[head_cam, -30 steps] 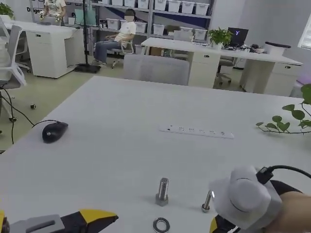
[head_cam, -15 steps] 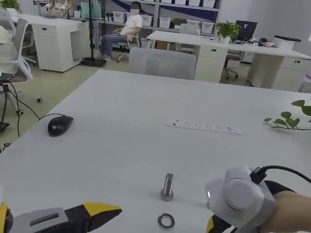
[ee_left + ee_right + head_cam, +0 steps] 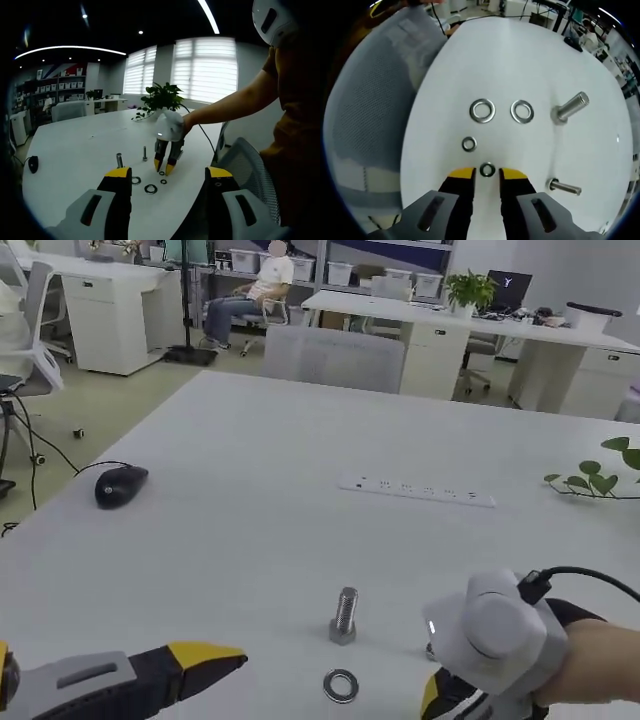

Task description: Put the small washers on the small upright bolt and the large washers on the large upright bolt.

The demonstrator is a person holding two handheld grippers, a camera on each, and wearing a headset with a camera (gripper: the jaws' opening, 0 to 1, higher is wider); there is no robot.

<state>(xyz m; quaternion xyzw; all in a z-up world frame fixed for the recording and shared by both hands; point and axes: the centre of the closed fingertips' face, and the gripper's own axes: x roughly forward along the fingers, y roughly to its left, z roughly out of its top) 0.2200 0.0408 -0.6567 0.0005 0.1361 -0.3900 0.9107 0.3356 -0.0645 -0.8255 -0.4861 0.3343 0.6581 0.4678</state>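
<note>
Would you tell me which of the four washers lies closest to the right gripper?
The small washer lying between the right gripper's open tips; the other small washer and both large washers sit farther out.

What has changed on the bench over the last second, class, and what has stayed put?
The right tool edged slightly toward the large bolt, so its body now hides most of the small bolt in the head view. Nothing was gripped or released. The left tool, both bolts and the large washer stayed put; the rest is camera shift.
</note>
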